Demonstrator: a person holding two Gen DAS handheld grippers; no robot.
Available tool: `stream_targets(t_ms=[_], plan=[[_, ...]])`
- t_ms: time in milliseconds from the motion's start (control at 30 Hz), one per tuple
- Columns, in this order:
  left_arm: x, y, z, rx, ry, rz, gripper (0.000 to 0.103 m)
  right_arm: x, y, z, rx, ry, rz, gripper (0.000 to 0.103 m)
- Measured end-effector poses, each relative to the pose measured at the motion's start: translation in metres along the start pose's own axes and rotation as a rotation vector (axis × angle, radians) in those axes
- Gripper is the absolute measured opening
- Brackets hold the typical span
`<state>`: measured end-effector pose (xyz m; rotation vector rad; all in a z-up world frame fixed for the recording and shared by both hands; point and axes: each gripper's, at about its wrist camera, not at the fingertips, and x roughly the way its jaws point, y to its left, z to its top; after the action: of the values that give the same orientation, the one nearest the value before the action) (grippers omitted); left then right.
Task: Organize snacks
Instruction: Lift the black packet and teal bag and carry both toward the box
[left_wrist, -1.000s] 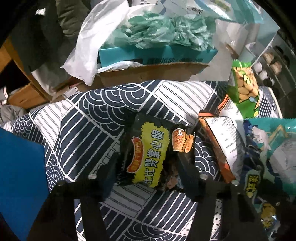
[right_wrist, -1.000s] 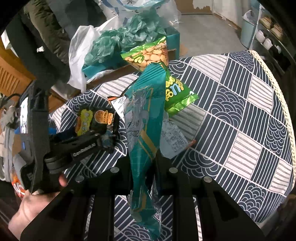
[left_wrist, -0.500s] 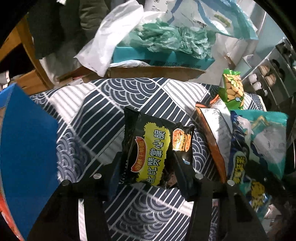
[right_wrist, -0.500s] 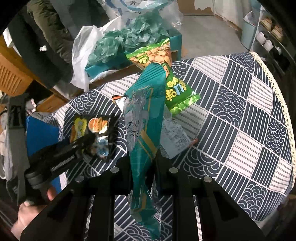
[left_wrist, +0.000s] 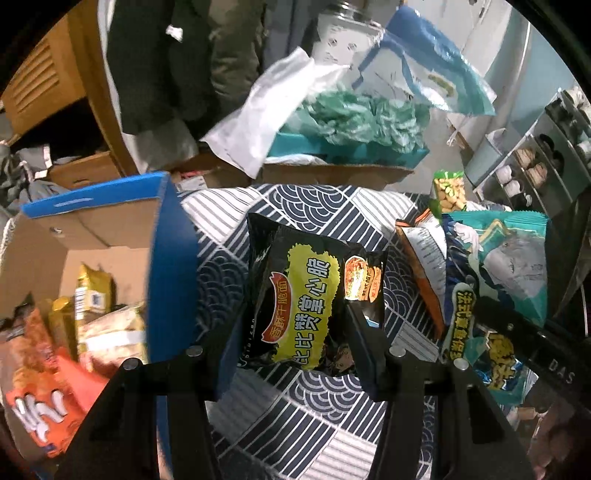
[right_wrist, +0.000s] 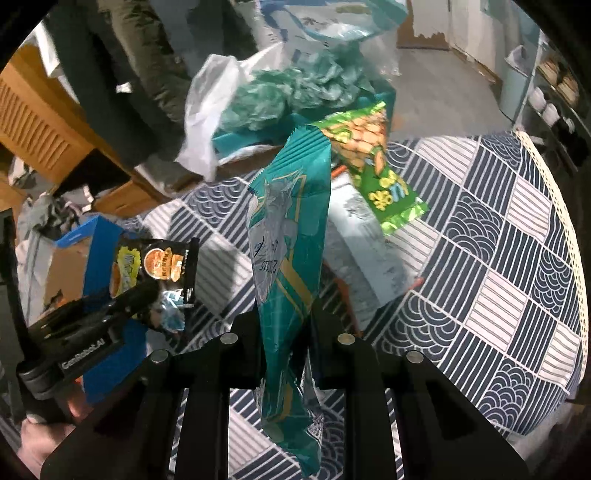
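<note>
**Left wrist view: two snacks gripped above the tablecloth**

Blue cardboard box (left_wrist: 173, 266) at left — beside it the left gripper (left_wrist: 299, 332) clamps a black noodle-snack packet (left_wrist: 306, 295). Rightward, the right gripper (right_wrist: 284, 332) pinches a teal packet (right_wrist: 288, 251) — upright between its fingers.

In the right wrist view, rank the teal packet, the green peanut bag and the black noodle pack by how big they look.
1. teal packet, clamped in the right claw; it is closest to the camera, so its lead is unsure.
2. green peanut bag.
3. black noodle pack, partly covered by the left claw.
</note>
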<state>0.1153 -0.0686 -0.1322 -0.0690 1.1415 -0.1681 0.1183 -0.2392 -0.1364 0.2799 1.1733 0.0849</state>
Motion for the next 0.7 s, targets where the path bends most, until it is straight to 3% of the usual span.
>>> stream_targets(t_ms=[400, 700], plan=[[-0.057, 0.034, -0.004, -0.057, -0.048, -0.026, 0.055, -0.031, 0.048, -0.003, -0.085, -0.048, 0.051, 0.018], [-0.09, 0.081, -0.011, -0.117, -0.091, 0.01, 0.055, -0.04, 0.089, -0.003, -0.133, -0.056, 0.115, 0.018]])
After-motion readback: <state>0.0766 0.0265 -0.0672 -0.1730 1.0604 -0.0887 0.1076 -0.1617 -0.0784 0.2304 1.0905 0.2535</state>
